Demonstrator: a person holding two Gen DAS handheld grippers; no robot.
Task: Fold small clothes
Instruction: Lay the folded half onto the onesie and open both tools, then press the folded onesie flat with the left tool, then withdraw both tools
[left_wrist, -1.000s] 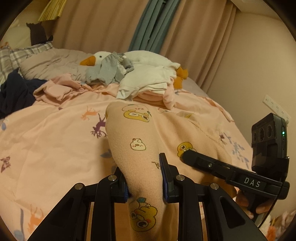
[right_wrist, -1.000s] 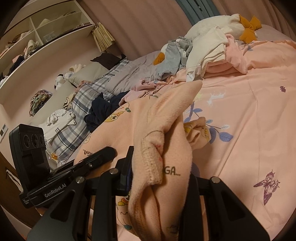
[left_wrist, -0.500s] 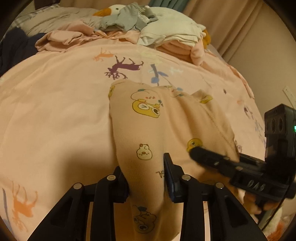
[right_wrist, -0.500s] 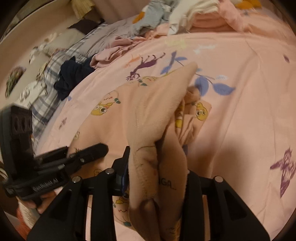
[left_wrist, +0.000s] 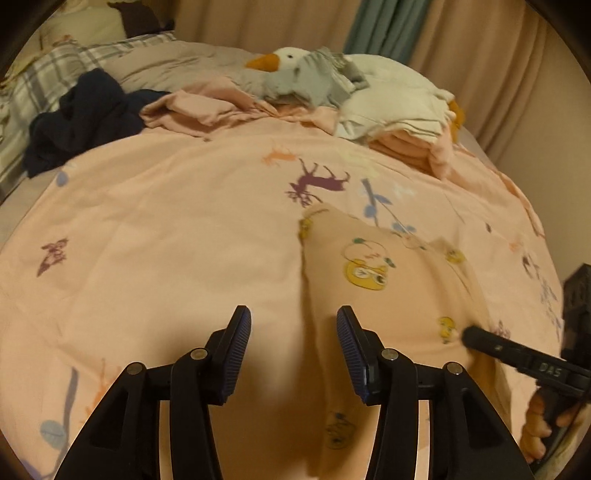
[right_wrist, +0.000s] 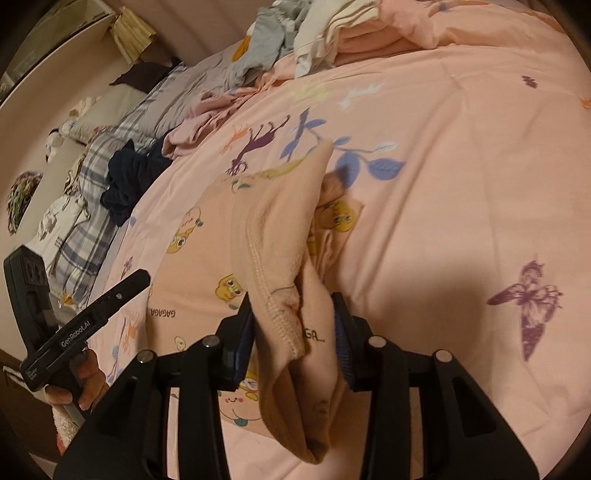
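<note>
Now my left gripper (left_wrist: 293, 334) hangs with its jaws spread; they have just been opening, and the pads touch nothing, the edge of the peach cartoon-print garment (left_wrist: 373, 291) lying on the pink bedspread (left_wrist: 166, 229) under the gap. On the right, my right gripper (right_wrist: 295, 326) pinches a bunched fold of that garment (right_wrist: 280, 258), lifted off the bedspread (right_wrist: 461, 166).

Goose plush (left_wrist: 291, 62), navy clothes heap (left_wrist: 85, 114), plaid pillow (right_wrist: 92, 166), curtains (left_wrist: 373, 26)
</note>
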